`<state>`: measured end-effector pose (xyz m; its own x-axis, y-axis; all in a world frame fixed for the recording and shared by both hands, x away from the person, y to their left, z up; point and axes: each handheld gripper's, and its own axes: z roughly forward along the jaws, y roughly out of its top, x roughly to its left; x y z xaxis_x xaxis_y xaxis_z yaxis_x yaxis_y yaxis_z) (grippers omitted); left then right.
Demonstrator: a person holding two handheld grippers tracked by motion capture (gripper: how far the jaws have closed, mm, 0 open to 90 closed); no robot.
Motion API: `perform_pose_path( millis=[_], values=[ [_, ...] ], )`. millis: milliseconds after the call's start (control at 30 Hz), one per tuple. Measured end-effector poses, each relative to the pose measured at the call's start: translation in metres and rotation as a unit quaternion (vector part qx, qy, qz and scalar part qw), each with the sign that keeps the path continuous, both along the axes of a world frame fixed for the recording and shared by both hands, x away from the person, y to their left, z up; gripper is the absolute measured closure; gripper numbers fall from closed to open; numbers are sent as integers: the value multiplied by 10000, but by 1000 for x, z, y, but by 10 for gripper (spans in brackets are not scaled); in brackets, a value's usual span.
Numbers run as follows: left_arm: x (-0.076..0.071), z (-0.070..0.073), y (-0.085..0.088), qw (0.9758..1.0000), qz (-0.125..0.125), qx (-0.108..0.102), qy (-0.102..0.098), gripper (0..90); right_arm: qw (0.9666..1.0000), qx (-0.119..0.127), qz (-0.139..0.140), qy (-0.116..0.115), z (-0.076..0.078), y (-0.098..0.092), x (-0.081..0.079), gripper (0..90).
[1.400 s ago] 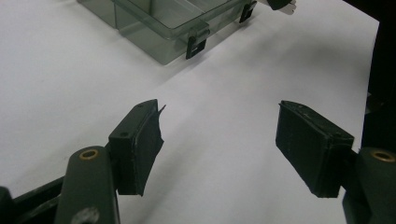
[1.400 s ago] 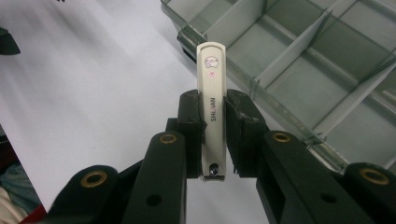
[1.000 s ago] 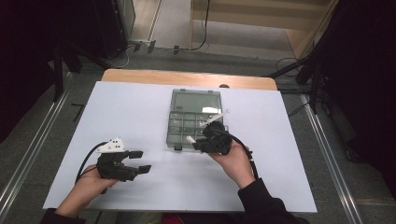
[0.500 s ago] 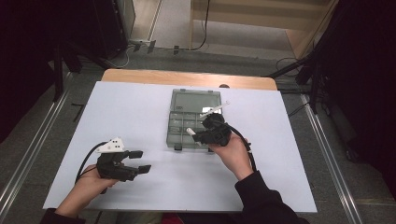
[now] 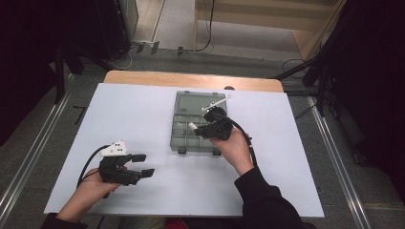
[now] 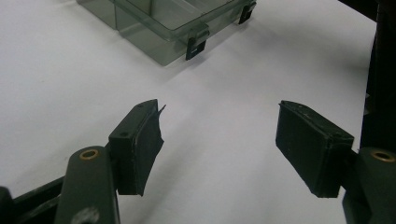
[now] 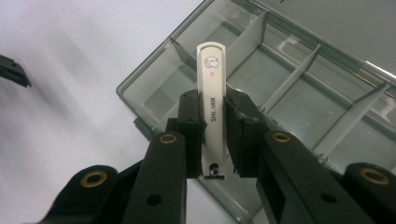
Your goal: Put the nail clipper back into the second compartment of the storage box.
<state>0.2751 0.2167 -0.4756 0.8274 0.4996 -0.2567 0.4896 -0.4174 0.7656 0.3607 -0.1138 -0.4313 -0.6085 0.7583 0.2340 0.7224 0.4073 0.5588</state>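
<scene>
A clear grey compartment box lies open in the middle of the white table, its dividers plain in the right gripper view. My right gripper hovers over the box's near compartments, shut on a slim white nail clipper that points out past the jaws. The clipper's white tip pokes out to the left in the high view. My left gripper rests low at the near left of the table, open with nothing between its fingers. From there the box's latched front corner shows ahead.
The white table sheet has bare room left and right of the box. A wooden table edge runs along the back. Metal rails flank the table, with cables and dark stands on the floor beyond.
My right gripper has carried the nail clipper a little away from the person and leftward, farther over the box. The left gripper has stayed put.
</scene>
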Motion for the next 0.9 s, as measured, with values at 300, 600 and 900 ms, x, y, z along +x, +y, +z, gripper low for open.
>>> perform_pose_path(
  millis=[300,600,900],
  values=[
    [0,0,1,10000,38,-17,-20,305,9999,-55,-82,89,-4,7,14,782],
    [0,0,0,10000,15,-18,-7,305,9997,-76,-141,173,-4,9,29,783],
    [0,0,-1,10000,-7,-16,-9,305,9994,-92,-249,217,-5,13,40,782]
  ],
)
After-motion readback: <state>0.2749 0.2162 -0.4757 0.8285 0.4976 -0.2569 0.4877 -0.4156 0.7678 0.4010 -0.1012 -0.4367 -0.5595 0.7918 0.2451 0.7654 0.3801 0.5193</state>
